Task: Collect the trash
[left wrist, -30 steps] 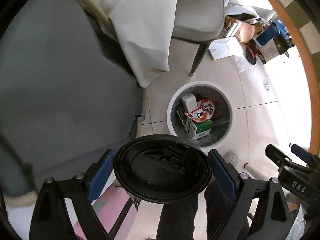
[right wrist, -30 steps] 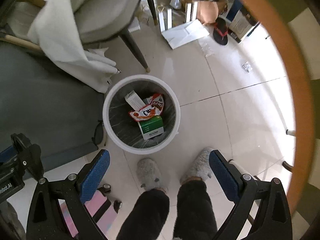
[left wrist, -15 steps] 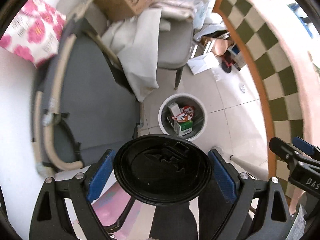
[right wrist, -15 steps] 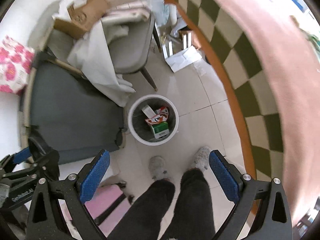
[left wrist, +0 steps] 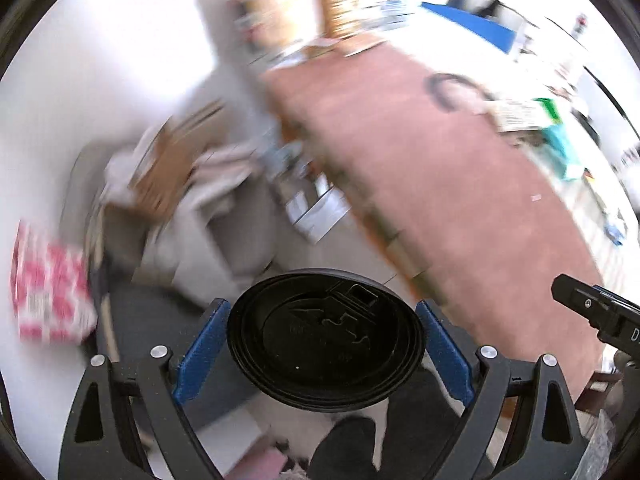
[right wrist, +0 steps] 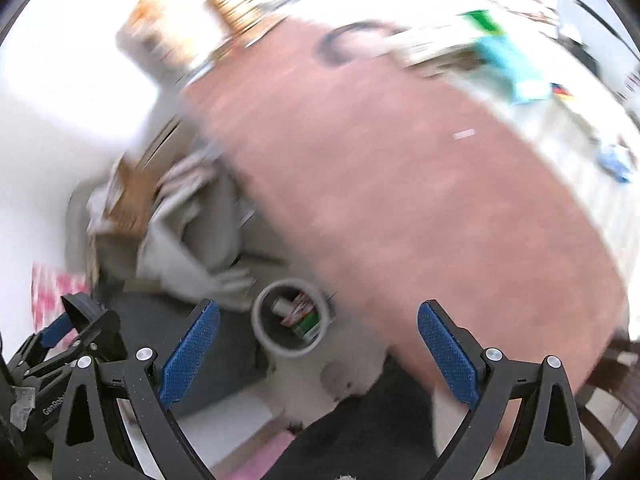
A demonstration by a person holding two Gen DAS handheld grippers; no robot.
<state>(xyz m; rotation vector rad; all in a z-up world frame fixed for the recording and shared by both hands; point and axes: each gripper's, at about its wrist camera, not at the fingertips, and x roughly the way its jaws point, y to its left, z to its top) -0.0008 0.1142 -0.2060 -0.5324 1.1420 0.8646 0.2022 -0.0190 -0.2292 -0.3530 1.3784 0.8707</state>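
A round black lid (left wrist: 326, 340) sits clamped between the blue pads of my left gripper (left wrist: 324, 340), which is shut on it. In the right wrist view my right gripper (right wrist: 318, 350) stands open with nothing between its fingers. Far below it, the white round bin (right wrist: 262, 330) stands on the floor, with a green box and red-and-white wrappers inside. The left gripper (right wrist: 66, 340) shows at the right wrist view's lower left edge. Both views are blurred by motion.
A large reddish-brown round table (right wrist: 400, 180) fills the right of both views, with boxes and papers (left wrist: 524, 114) on its far side. A grey chair draped in white cloth (right wrist: 192, 232) stands left of the bin. The person's dark trouser legs (right wrist: 380, 420) are below.
Both grippers have risen and tilted up from the floor toward the table; the bin has shrunk and left the left wrist view. The lid stays clamped, the right gripper stays open.
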